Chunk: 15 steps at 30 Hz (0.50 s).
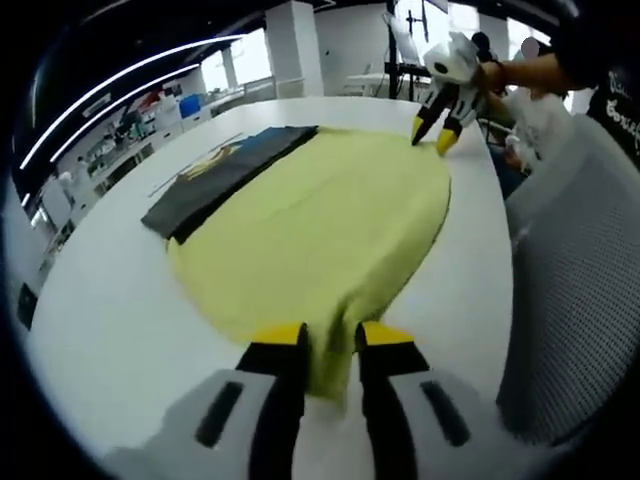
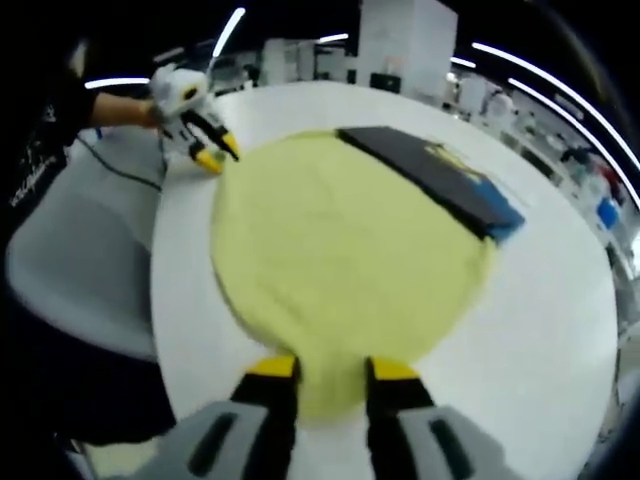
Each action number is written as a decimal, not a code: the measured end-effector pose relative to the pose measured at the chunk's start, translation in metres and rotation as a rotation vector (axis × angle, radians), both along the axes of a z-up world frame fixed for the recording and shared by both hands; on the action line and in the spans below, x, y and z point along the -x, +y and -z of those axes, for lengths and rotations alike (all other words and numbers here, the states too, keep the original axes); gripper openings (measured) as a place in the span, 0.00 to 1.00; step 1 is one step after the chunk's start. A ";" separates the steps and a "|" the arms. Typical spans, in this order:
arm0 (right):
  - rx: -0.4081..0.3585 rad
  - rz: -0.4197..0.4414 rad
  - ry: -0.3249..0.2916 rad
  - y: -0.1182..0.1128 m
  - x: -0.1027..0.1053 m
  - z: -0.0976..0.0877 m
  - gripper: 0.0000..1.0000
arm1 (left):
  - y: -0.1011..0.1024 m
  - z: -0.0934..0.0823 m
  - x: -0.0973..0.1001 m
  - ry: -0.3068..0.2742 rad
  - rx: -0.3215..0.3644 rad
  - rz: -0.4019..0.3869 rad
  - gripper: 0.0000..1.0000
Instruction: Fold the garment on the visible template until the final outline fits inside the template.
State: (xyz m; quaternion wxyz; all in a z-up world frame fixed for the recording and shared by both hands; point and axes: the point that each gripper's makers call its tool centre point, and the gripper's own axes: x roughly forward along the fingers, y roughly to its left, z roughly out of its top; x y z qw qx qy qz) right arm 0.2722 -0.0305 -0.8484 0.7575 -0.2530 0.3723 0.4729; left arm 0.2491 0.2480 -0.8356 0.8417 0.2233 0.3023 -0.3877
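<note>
The soft yellow fabric garment (image 1: 320,235) is lying spread flat across the white tabletop (image 1: 110,330), filling the middle of both views. Its far edge is overlapping a dark rectangular template sheet with a blue end (image 1: 225,170), seen at upper left in the left gripper view and at upper right in the right gripper view (image 2: 440,180).

The left gripper (image 1: 330,345), rising from the bottom centre, is pinching a near corner of the cloth, the fabric bunching between its yellow-tipped jaws. The right gripper (image 2: 333,375) is doing likewise at the bottom of its own view, its jaws closing on the opposite corner. Each tool is also appearing small in the other's view, at upper right (image 1: 437,130) and upper left (image 2: 208,152), held by a bare forearm reaching in over the table's edge.

This looks like the start of a fold along the near edge. To do it well, both corners should probably be lifted together, kept taut and level, and carried toward the template so the edge lands straight without dragging the sheet.

Both grippers are sitting low, angled slightly downward, well apart along the same hem.
</note>
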 end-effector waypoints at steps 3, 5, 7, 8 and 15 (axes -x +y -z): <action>-0.009 0.010 0.000 0.001 -0.002 0.001 0.12 | 0.004 0.001 -0.003 -0.021 -0.045 0.007 0.01; -0.007 0.018 -0.008 0.000 -0.004 0.001 0.08 | 0.003 0.002 -0.003 -0.014 -0.045 0.009 0.01; -0.005 0.029 -0.009 -0.001 -0.007 0.001 0.05 | 0.003 0.002 -0.002 -0.016 -0.048 0.010 0.00; -0.004 0.032 -0.012 -0.002 -0.008 0.001 0.03 | 0.003 0.002 -0.002 -0.017 -0.049 0.011 0.00; -0.004 0.051 0.000 -0.001 -0.014 0.002 0.01 | 0.002 0.002 -0.002 -0.019 -0.064 0.018 0.00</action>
